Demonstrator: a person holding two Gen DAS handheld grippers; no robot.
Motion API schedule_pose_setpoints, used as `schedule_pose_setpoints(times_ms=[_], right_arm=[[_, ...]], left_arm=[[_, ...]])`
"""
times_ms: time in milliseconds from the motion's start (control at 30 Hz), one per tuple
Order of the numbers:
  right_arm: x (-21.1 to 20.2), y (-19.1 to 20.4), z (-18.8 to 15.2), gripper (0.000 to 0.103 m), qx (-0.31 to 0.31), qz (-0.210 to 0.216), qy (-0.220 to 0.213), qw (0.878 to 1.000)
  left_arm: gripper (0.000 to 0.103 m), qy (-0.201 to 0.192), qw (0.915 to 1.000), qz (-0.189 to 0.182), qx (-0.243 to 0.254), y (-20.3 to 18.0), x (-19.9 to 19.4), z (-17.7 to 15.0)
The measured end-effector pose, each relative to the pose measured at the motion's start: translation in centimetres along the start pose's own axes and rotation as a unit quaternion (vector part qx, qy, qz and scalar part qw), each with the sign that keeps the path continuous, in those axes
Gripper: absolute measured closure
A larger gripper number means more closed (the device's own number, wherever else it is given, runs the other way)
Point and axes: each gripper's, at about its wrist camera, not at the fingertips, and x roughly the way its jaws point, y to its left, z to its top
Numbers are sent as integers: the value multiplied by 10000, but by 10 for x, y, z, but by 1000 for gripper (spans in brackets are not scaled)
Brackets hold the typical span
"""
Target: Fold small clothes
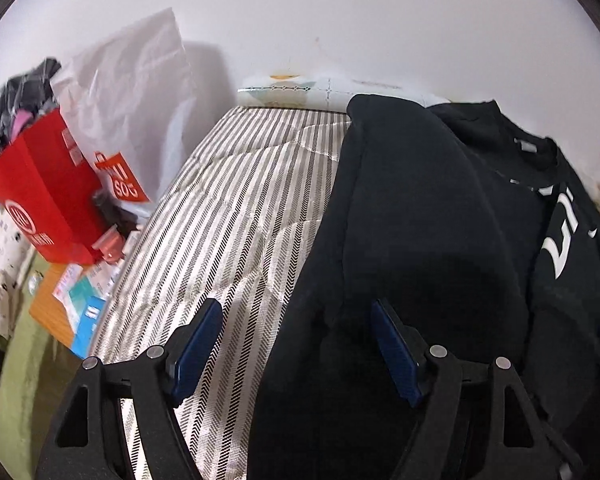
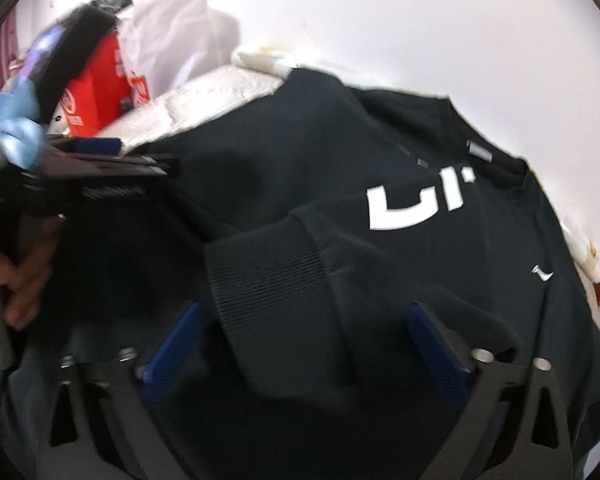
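On a bed covered with a striped cream and grey quilt, a black sweatshirt with white lettering lies spread out, filling the right half of the left wrist view. One sleeve is folded across the chest, its ribbed cuff resting just below the letters.

Beside the bed, at the left, a red paper bag stands open and stuffed with dark and pink clothing that rises above its rim. Behind it leans a white plastic bag against the white wall; its contents cannot be made out. Small cartons lie on an orange surface below the red bag.

The left tongs point down at the sweatshirt's left edge, spread wide, one blue pad over the quilt and the other over black cloth, pinching nothing. The right tongs also point down, spread wide with the folded sleeve lying between the pads, which do not press it. In the right wrist view the left tongs appear at the left, blurred, with a hand gripping the handle.
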Motion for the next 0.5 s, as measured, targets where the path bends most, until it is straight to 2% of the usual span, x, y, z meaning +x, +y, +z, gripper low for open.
schedule_pose_setpoints(times_ms=[33, 67, 100, 167, 200, 267, 367, 500], right_arm=[[5, -2, -1, 34, 7, 76, 80, 9999], [9, -4, 0, 42, -10, 140, 105, 9998], [6, -10, -2, 46, -7, 228, 28, 9997], [-4, -22, -4, 78, 49, 319, -105, 9994], [-12, -33, -4, 91, 143, 330, -180, 9992], [-31, -62, -7, 93, 465, 337, -406, 9975], [-61, -122, -18, 93, 1002, -205, -774, 9917], [-74, -209, -47, 93, 1931, -610, -772, 9762]], left_arm=[[28, 22, 10000, -35, -34, 1, 0, 0], [27, 41, 9999, -63, -67, 2, 1, 0], [27, 49, 9999, -80, -85, 2, 2, 0], [27, 51, 9999, -87, -96, 2, 2, 0], [27, 46, 9999, -85, -90, 2, 2, 0], [27, 49, 9999, -87, -91, 2, 2, -1], [27, 60, 9998, -119, -120, 3, 2, -1], [27, 74, 9997, -153, -152, 3, 2, -1]])
